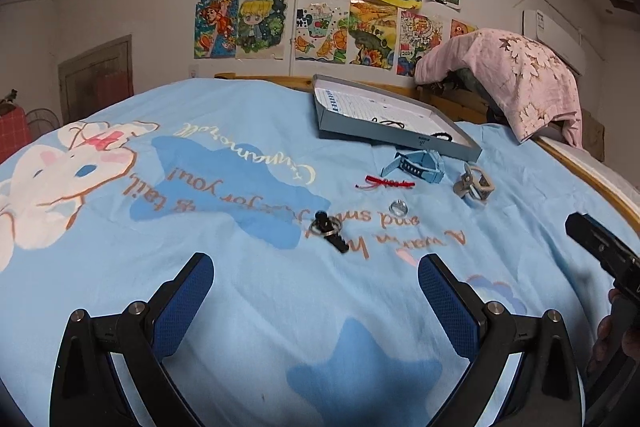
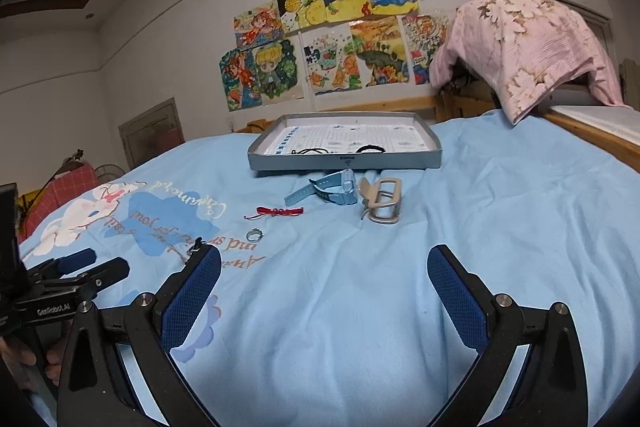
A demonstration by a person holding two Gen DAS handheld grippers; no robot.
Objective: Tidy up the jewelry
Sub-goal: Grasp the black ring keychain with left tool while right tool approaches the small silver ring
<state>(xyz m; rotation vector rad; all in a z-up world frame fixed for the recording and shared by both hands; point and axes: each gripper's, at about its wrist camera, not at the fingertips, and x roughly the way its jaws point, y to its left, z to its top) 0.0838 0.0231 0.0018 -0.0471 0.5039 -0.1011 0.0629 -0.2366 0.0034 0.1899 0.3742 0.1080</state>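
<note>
Both grippers hover over the bed [image 1: 248, 307], jaws spread wide, holding nothing: left gripper [image 1: 316, 291], right gripper [image 2: 324, 287]. Loose pieces lie on the sheet short of the tray [image 2: 344, 161]: keyring [image 1: 326, 227], silver ring [image 2: 255, 235], red cord bracelet [image 2: 280, 211], blue watch [image 2: 334, 191], grey buckle [image 2: 382, 203]. Judged next: take the nearest keyring, come down square, pinch the metal, not the sheet.

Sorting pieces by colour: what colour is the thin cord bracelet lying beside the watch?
Red; the thin cord bracelet shows best in the left wrist view.
</note>
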